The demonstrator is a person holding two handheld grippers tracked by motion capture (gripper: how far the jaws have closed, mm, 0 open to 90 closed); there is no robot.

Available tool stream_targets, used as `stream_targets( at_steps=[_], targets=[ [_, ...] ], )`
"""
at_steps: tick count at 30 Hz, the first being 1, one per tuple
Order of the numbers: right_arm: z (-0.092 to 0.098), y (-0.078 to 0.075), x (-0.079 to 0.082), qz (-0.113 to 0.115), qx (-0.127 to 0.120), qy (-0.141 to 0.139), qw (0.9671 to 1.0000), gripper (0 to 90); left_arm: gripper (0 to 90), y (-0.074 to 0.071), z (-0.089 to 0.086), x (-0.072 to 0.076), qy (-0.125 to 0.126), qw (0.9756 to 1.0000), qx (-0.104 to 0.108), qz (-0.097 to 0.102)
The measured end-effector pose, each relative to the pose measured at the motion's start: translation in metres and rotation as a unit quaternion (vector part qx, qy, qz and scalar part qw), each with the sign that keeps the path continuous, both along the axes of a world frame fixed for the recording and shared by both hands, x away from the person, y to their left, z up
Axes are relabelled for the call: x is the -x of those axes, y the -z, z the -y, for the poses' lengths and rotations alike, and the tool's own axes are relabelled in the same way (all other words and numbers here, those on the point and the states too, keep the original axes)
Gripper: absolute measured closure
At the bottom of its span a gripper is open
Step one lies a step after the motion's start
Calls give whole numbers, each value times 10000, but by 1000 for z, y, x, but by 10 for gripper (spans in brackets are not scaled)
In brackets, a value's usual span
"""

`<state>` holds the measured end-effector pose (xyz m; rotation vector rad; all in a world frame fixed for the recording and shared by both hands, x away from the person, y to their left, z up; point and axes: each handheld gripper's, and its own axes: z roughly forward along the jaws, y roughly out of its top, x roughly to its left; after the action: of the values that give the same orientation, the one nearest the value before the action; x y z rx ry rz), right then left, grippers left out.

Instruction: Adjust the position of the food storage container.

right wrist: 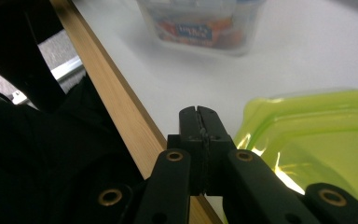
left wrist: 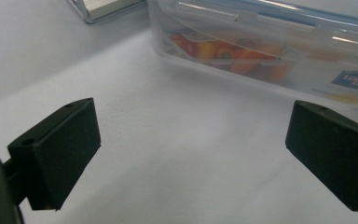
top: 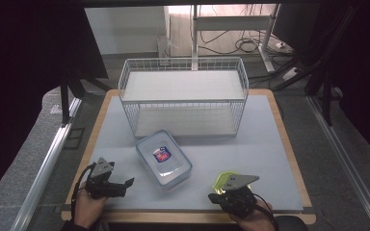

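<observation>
Both grippers—left gripper (top: 127,183) spread wide, right gripper (right wrist: 199,122) pinched shut, empty—flanked the lidded food container (top: 164,159), not yet gripped; wire rack (top: 183,96) beyond it empty.

Left gripper (top: 126,183) sits at seven o'clock, jaws spread wide; right gripper (right wrist: 199,114) at five o'clock, jaws pressed together.

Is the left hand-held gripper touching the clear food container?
Apart. In the left gripper view, bare white table lies between the open left hand-held gripper and the clear food container.
</observation>
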<state>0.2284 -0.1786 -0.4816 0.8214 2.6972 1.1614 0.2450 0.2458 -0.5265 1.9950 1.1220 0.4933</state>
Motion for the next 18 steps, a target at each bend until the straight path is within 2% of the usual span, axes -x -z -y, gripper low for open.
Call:
stream_targets(
  at_steps=[1, 10, 11, 18],
  targets=[
    [0, 1, 0, 12, 52, 35, 10000, 900, 32, 0, 0, 0, 2, 10000, 1, 2],
    [13, 1, -9, -33, -12, 274, 9996, 900, 32, 1, 0, 0, 5, 10000, -36, -18],
    [20, 1, -13, -18, -2, 392, 9992, 900, 32, 0, 0, 0, 10, 10000, -34, -20],
    [39, 0, -25, -76, -121, 704, 9974, 900, 33, 1, 1, 0, 14, 10000, -43, -24]
  ],
)
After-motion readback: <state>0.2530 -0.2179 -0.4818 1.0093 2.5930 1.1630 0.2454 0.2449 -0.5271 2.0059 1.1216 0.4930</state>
